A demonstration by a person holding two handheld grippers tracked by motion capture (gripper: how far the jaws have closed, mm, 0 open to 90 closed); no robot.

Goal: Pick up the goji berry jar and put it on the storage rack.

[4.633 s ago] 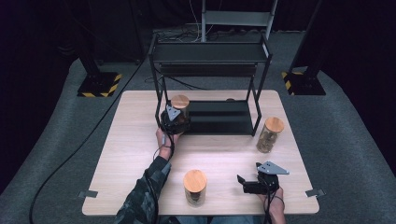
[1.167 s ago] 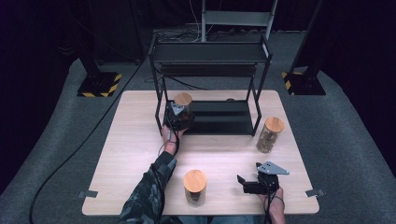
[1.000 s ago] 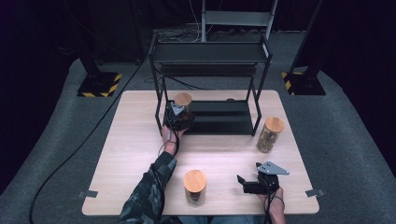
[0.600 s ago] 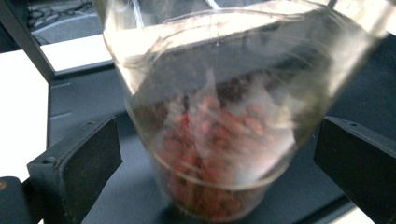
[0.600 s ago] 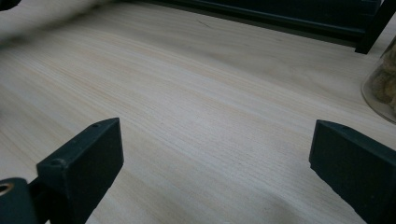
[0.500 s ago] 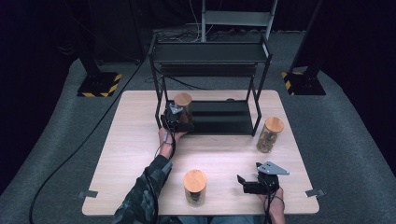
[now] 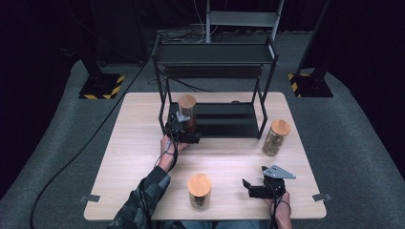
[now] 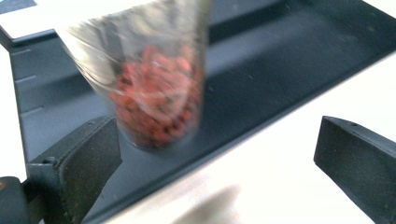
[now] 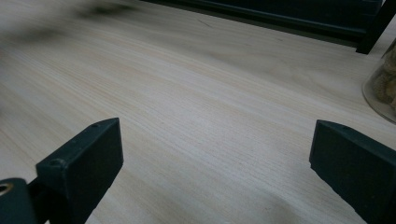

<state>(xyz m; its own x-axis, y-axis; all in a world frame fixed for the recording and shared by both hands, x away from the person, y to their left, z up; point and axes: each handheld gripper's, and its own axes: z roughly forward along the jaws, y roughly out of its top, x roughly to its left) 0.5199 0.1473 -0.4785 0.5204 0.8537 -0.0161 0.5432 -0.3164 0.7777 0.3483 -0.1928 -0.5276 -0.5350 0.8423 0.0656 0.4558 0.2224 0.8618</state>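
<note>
We note a pale matt wood-grain table point(image 9: 196, 93), a matt black metal rack point(image 7: 215, 55), and clear glossy jar point(image 8: 154, 84) walls.

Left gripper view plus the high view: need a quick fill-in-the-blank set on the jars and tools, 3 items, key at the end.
1. The jar standing on the black rack's bottom shelf holds contents of a ____ colour.
2. The jaws of the left tool stand ____, gripping nothing.
3. Counting all jars with wooden lids, the high view shows ____.

Missing words: red; open; three
</note>
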